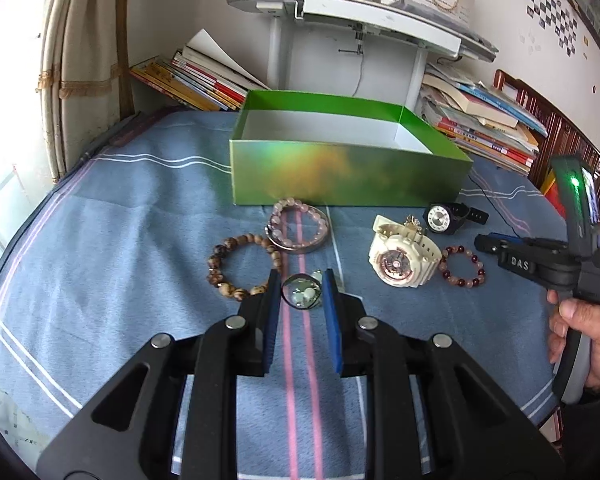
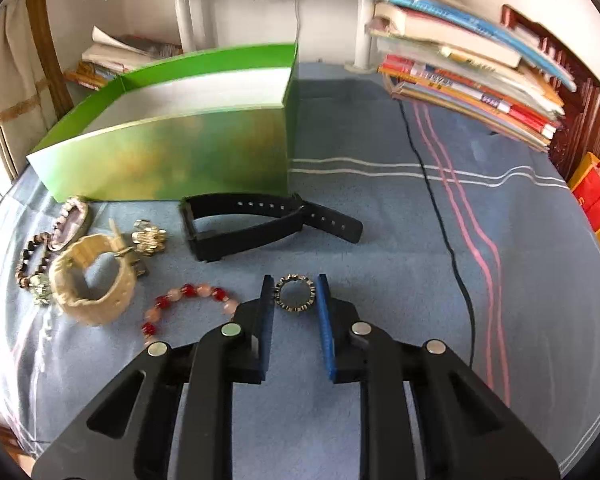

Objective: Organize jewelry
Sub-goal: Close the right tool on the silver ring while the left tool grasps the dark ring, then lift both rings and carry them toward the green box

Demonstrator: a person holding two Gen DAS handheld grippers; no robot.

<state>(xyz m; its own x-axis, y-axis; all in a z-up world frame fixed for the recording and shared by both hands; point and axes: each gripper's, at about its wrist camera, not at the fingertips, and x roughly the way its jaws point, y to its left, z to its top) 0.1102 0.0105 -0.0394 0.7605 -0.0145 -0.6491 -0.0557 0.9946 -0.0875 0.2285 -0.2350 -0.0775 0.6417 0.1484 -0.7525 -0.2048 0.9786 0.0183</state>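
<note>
On the blue blanket with white and pink stripes [image 1: 100, 240], the jewelry lies in a loose row in front of an open green iridescent cardboard box with a white interior [image 1: 340, 176]. The left claw [image 1: 300, 292] is clenched on a small dark-rimmed ring-shaped piece carrying pale green beads [image 1: 301, 292], its blue pads pressing both sides. The right claw [image 2: 296, 294] is clenched on a silver-toned metal ring with a studded, notched band [image 2: 296, 294], held between its pads. Still on the blanket: a brown wooden-bead bracelet [image 1: 236, 264]; a pale pink bead bracelet [image 1: 300, 220] lying inside a silver metal bangle [image 1: 300, 246]; a cream-white resin wristwatch with a rose-gold dial [image 1: 400, 260]; a small gold-coloured ornament [image 2: 150, 238] touching that watch's strap; a black wristwatch with a white dial [image 1: 444, 218] nearest the box; and a bracelet of red and pale pink beads [image 1: 464, 266] just beside the cream watch. From the left wrist view, the right claw's black body bears the white lettering "DAS" [image 1: 519, 265], with a green indicator light above it; a hand [image 1: 580, 336] grips its handle. Writing on the stacked books [image 1: 488, 120] behind the box is too blurred to read.
</note>
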